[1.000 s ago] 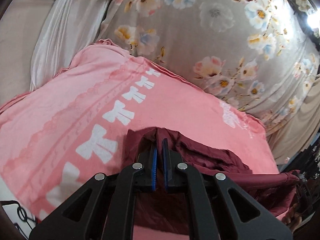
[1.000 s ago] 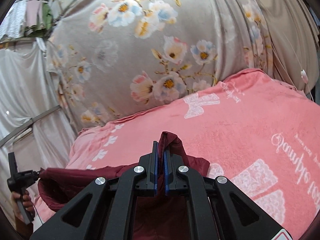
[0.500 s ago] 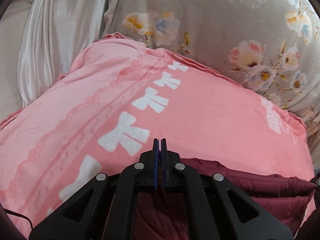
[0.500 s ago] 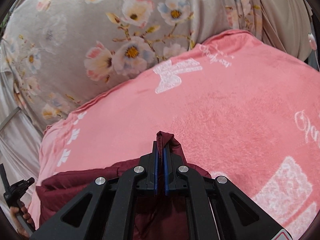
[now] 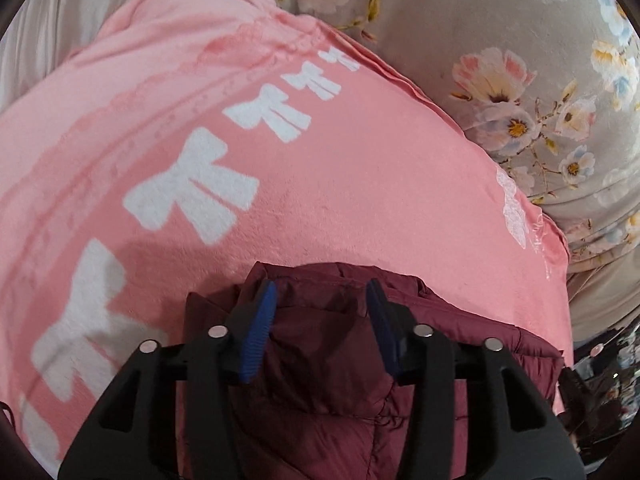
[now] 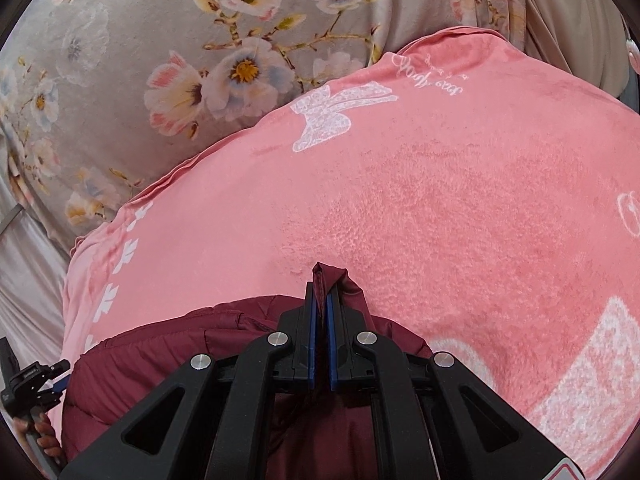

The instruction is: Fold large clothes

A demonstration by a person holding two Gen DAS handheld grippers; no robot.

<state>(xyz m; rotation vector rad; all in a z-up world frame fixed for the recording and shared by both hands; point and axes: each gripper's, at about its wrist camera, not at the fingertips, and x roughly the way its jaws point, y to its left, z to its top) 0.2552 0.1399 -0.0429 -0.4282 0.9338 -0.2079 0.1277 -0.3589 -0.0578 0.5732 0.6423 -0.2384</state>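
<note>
Left wrist view. Left gripper [image 5: 320, 292] over a maroon padded jacket [image 5: 328, 364], jaws apart and just opened, blue pads [image 5: 258, 332] clear of the cloth on both sides; a puffed fold of the jacket between them, unpinched. Jacket spread on a pink blanket [image 5: 340, 184], at the near edge of the view, extending rightward. White bow prints [image 5: 192, 192] in a row across the blanket's left half. Beyond the blanket's far hem, a grey floral sheet [image 5: 500, 60]; at far left, pale draped cloth [image 5: 48, 28].

Right wrist view. Right gripper [image 6: 320, 300] with jaws together, clamped on a thin peak of the maroon padded jacket [image 6: 180, 348] that sticks up just past the fingertips. Rest of the jacket lying low on the pink blanket [image 6: 440, 208], running leftward from the grip. At the lower left edge, the left gripper [image 6: 54, 380] beside the jacket's far end, with part of a hand [image 6: 40, 430] on its handle; jaw state not readable at this size. White lace-bow print [image 6: 336, 116] on the blanket near its far hem. Grey floral sheet [image 6: 200, 40] behind the blanket.
</note>
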